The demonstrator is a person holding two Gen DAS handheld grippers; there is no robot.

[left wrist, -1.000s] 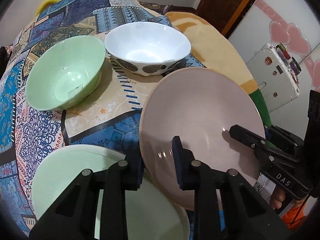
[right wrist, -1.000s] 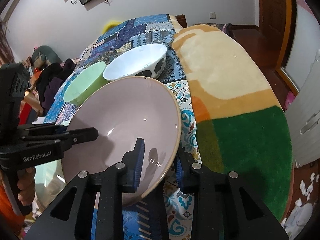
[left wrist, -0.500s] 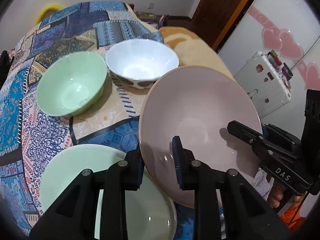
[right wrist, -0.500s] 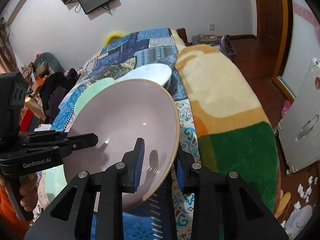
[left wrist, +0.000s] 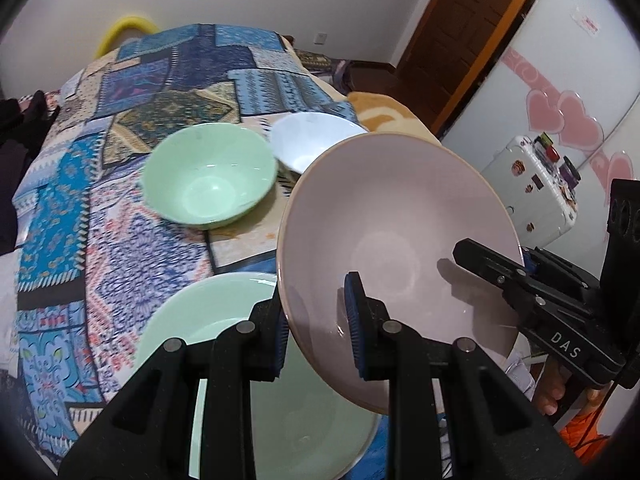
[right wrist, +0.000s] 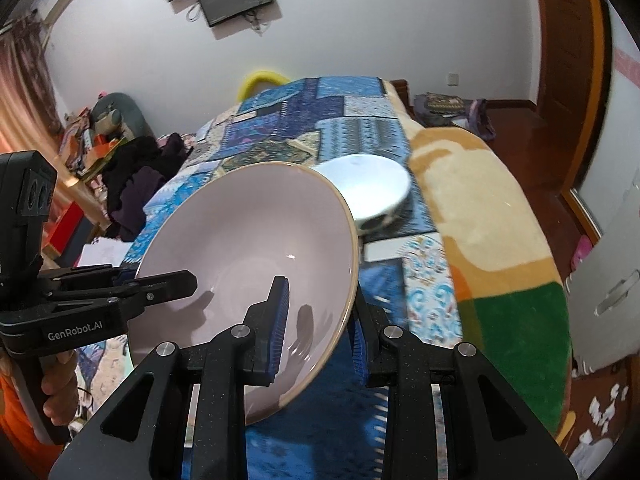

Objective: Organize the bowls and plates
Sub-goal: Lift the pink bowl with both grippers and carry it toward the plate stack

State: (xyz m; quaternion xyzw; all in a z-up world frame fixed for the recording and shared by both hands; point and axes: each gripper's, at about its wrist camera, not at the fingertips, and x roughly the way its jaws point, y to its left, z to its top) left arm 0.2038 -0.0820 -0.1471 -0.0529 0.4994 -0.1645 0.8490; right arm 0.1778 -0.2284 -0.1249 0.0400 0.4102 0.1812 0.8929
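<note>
A large pale pink bowl is held in the air between both grippers, tilted. My left gripper is shut on its near-left rim. My right gripper is shut on its right rim, and the bowl fills the middle of the right wrist view. A pale green plate lies on the bed below the pink bowl. A green bowl and a white bowl stand farther back on the patterned bedspread. The white bowl also shows in the right wrist view.
A yellow, orange and green plush blanket covers the bed's right side. A white sticker-covered case stands on the floor at right by a wardrobe with pink hearts. Dark clothes lie at the bed's left.
Both grippers have lifted the pink bowl higher above the bed. The green and white bowls now appear farther away and more of the room shows.
</note>
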